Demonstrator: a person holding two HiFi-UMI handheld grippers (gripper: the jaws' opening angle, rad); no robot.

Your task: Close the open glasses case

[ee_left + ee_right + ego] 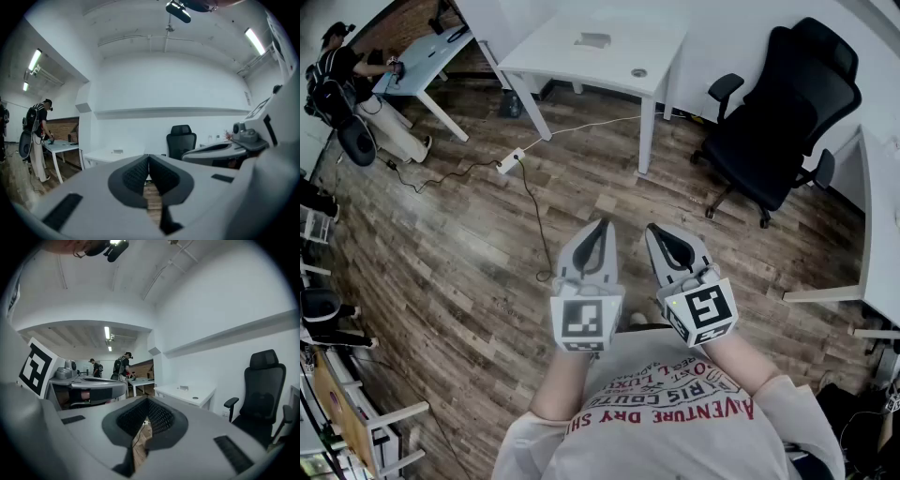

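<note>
The person is holding both grippers side by side in front of the chest, above the wooden floor (459,253). The left gripper (600,226) is keeping its jaws pressed together on nothing, and the right gripper (655,229) is doing the same. A small grey thing (592,39) is lying on the white surface (553,52) well ahead; I cannot tell if it is the glasses case. The shirt (675,431) is showing red print, partly "VENTURE DRY". A black chair (787,112) is standing to the right.
</note>
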